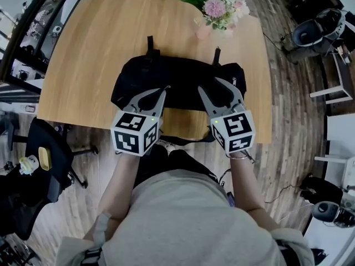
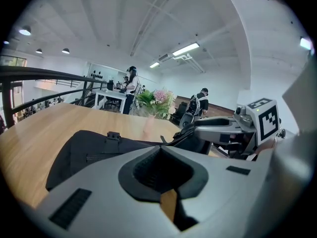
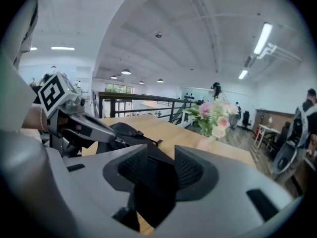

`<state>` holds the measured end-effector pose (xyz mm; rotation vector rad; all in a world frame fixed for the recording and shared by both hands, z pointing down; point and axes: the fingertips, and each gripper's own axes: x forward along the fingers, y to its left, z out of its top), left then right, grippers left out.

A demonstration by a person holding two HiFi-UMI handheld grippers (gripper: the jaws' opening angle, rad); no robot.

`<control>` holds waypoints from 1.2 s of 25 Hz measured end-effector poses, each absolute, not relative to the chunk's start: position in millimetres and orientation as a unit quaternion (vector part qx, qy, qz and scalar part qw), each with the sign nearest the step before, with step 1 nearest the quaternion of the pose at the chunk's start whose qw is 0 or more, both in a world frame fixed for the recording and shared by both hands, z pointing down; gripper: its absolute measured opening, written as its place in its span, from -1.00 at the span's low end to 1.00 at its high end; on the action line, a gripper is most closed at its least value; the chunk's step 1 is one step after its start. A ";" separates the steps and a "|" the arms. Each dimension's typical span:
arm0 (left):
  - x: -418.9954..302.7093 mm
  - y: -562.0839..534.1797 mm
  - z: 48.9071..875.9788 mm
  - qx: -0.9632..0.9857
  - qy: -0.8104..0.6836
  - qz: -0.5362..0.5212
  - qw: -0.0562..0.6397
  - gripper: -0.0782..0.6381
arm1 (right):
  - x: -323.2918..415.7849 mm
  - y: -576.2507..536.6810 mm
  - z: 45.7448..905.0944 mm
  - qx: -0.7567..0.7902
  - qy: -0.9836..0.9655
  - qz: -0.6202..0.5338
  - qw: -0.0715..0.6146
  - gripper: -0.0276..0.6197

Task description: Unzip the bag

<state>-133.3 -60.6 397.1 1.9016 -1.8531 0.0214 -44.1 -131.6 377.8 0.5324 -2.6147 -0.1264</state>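
A black bag (image 1: 177, 77) lies flat near the front edge of the wooden table (image 1: 94, 49), two short straps pointing away from me. My left gripper (image 1: 165, 90) hovers over the bag's left half, jaws shut with nothing seen between them; in the left gripper view (image 2: 160, 150) the bag (image 2: 89, 150) lies just ahead. My right gripper (image 1: 209, 83) is over the bag's right half with its jaws spread. In the right gripper view (image 3: 161, 155) dark bag fabric (image 3: 126, 132) shows through the gap, and the pads do not press on it. The zipper pull is not visible.
A vase of pink flowers (image 1: 217, 10) stands at the table's far edge, behind the bag's right end. An office chair (image 1: 47, 159) sits left of me and more chairs at the right. People stand far off in the room.
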 end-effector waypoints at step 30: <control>-141.0 -61.1 391.1 0.703 -0.673 -0.007 0.230 -0.73 | -109.2 -85.8 430.3 0.014 -0.903 -0.227 0.366 -0.82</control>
